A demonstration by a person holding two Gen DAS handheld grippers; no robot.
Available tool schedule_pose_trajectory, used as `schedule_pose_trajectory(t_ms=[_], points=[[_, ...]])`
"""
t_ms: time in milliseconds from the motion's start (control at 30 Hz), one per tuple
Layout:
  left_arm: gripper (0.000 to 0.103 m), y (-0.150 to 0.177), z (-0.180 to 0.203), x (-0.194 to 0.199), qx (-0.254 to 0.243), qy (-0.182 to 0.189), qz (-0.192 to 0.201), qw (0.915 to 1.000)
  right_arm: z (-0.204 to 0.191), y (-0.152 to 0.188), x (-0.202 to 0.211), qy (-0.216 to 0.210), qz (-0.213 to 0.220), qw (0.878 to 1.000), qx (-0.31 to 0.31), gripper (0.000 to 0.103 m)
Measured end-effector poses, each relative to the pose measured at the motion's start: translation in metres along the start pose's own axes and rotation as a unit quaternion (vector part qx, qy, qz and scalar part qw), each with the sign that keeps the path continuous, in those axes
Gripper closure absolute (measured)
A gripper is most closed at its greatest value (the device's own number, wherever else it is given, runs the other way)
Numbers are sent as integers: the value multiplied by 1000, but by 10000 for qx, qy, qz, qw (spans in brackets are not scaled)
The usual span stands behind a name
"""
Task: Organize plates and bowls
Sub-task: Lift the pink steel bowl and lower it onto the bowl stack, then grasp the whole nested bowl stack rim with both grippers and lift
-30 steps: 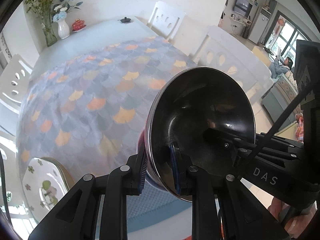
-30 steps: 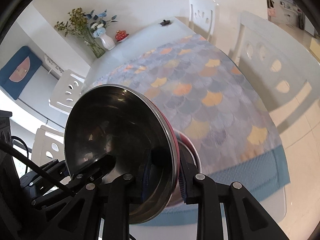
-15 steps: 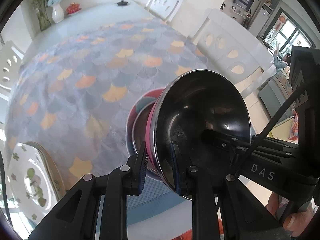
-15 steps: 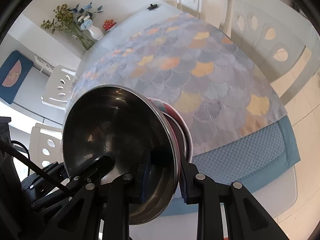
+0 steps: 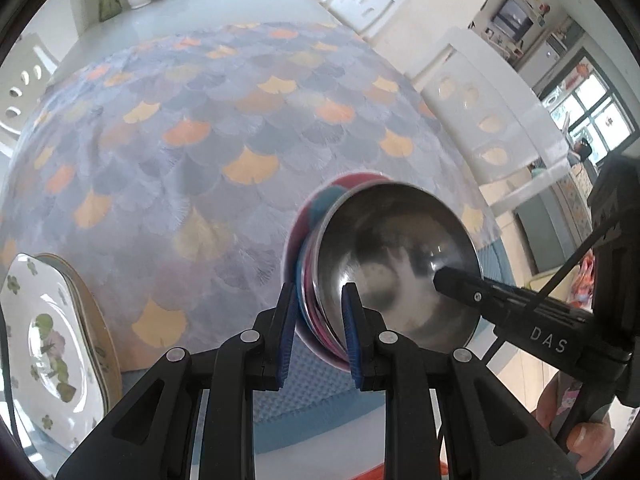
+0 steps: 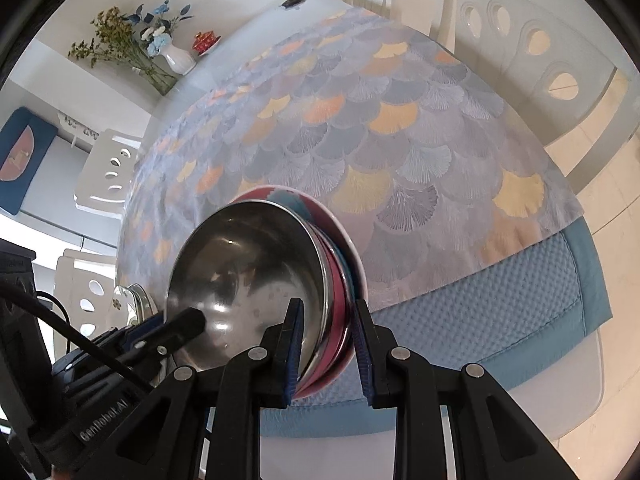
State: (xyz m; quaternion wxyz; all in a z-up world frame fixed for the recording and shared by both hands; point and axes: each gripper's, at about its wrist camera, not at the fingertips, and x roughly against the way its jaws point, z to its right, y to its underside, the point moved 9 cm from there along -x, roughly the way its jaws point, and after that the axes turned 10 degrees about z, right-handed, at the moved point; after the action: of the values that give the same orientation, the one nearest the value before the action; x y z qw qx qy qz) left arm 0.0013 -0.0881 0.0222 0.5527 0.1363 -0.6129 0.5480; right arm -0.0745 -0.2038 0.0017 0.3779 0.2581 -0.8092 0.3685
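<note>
**Steel bowl nested into coloured bowl, both grippers at the rims**

Steel bowl (image 5: 396,256) sits lower centre-right of the left view, inside a pink-and-teal bowl (image 6: 340,248) on the patterned cloth (image 5: 200,140). Left gripper (image 5: 320,320) and right gripper (image 6: 326,340) straddle opposite rims, probably to steady the stack while seating it. Pads look parted slightly wider than the rims; contact cannot be confirmed. Floral plates (image 5: 52,336) lower left are cut off. Bowl undersides hidden.
</note>
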Motion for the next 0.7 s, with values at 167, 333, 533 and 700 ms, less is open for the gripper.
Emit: schedule_pose_trajectory(t_ms=[167,333,533,700], points=[[83,-2,-9,-2,116,-18,32,9999,0,1,2,-8,6,10000,-5,79],[83,1,-8,-1,80,-52,60,9999,3,1,4,25,-40,10000,-42,79],[83,-5,-3,16,-170,-336,332,9987,1,3,8,30,-48,10000,38,79],[83,-16,-1,42,-342,-583,733,9950,-2,5,14,18,-38,9999,99,79]])
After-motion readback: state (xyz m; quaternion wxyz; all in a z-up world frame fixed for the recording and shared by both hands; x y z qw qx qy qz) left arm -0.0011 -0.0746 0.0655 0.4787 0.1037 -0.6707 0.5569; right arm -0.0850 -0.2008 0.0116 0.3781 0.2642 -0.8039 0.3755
